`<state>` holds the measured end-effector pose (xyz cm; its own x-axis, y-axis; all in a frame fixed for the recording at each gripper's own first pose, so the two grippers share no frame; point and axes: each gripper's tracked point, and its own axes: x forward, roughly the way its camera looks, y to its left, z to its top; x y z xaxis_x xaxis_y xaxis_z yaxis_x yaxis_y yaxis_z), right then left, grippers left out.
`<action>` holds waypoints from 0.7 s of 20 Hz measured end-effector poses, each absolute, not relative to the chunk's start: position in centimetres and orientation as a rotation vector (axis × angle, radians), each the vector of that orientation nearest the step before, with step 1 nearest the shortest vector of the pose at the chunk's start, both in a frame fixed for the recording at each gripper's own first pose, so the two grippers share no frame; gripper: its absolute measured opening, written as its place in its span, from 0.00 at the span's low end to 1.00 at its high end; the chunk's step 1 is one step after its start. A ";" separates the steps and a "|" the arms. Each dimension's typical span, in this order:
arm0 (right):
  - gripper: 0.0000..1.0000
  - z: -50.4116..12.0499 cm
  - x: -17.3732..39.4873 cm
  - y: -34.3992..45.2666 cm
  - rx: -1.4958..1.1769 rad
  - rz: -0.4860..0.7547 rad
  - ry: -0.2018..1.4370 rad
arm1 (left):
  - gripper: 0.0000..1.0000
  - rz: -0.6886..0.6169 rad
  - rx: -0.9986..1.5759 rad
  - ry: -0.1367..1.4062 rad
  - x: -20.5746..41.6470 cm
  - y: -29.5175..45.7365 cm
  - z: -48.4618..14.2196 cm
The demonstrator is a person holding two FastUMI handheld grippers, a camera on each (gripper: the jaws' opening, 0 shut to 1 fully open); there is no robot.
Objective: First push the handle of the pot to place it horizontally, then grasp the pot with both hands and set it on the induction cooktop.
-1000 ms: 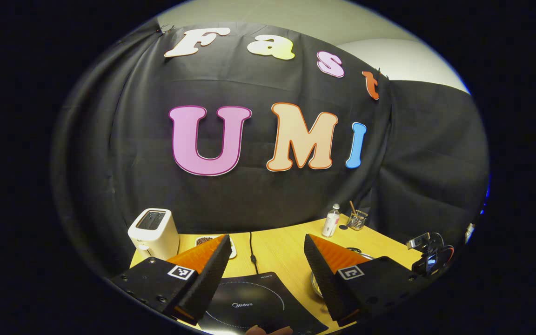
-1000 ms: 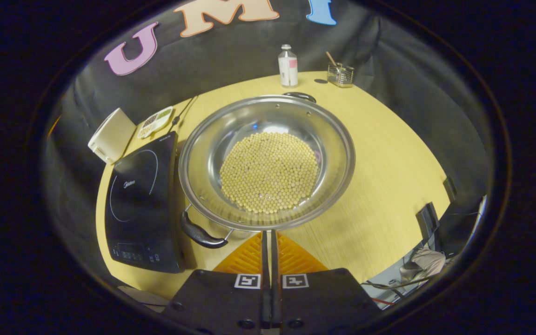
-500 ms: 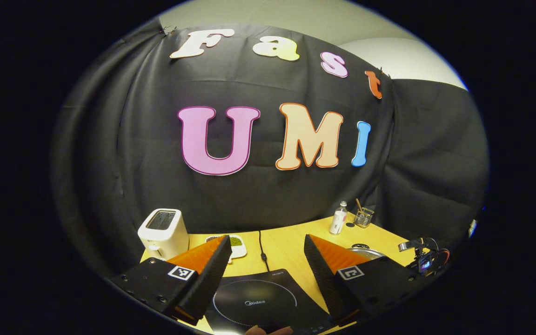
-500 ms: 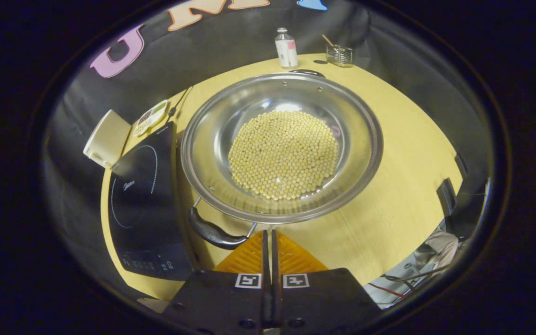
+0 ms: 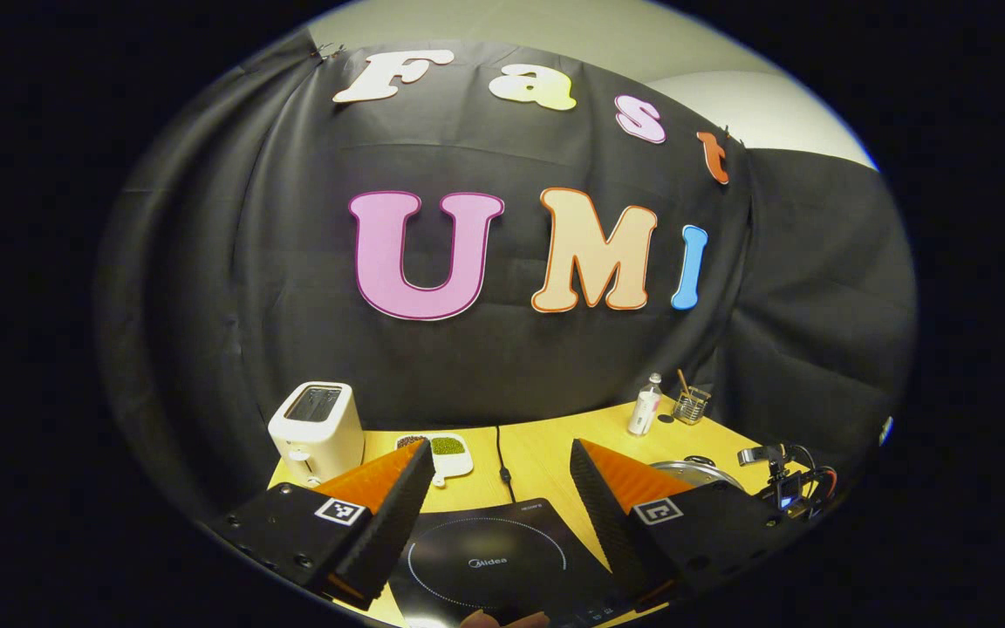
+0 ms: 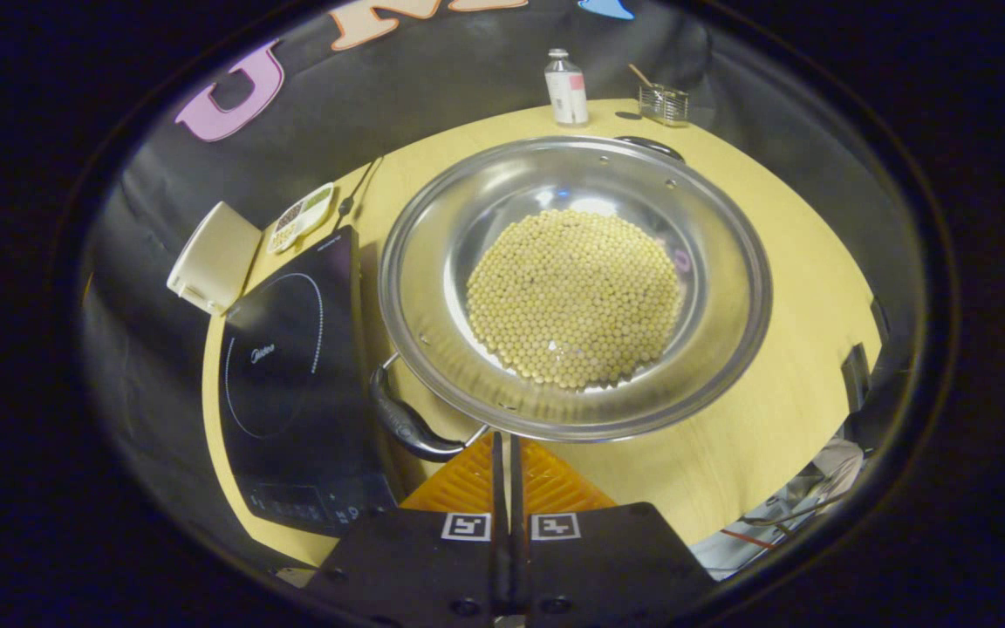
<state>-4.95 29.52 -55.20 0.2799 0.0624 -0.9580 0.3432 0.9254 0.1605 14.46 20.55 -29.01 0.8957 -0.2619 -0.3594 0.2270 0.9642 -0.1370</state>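
Yellow wooden tabletop (image 6: 755, 384) carries the steel pot (image 6: 574, 283) of pale beans at frame centre in the right gripper view, just right of the black induction cooktop (image 6: 293, 375). Pot's near black handle (image 6: 406, 425) sits lower left of its rim, beside the right tongs (image 6: 502, 447), clenched with nothing between them. Left tongs (image 5: 499, 475) spread wide, released, above the cooktop. White toaster (image 5: 317, 420) lower left, bottle (image 5: 645, 407) at back.

Closed right gripper (image 6: 504, 449) beside pot (image 6: 433, 262) handle (image 6: 406, 425); cooktop (image 6: 293, 366) left.
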 end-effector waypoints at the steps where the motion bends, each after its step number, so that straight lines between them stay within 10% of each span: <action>1: 0.02 -55.2 -4.7 29.9 0.377 -0.191 1.284 | 0.95 -0.251 -0.091 0.383 14.5 20.7 -29.0; 14: 0.02 -54.8 -0.8 33.8 0.608 -0.170 1.300 | 0.95 -0.194 -0.066 0.375 14.4 22.5 -28.7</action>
<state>-0.84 33.84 -54.78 0.2802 0.2147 -0.9356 0.4478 0.8329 0.3252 14.44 22.55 -28.73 0.9123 -0.2000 -0.3574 0.1756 0.9794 -0.0999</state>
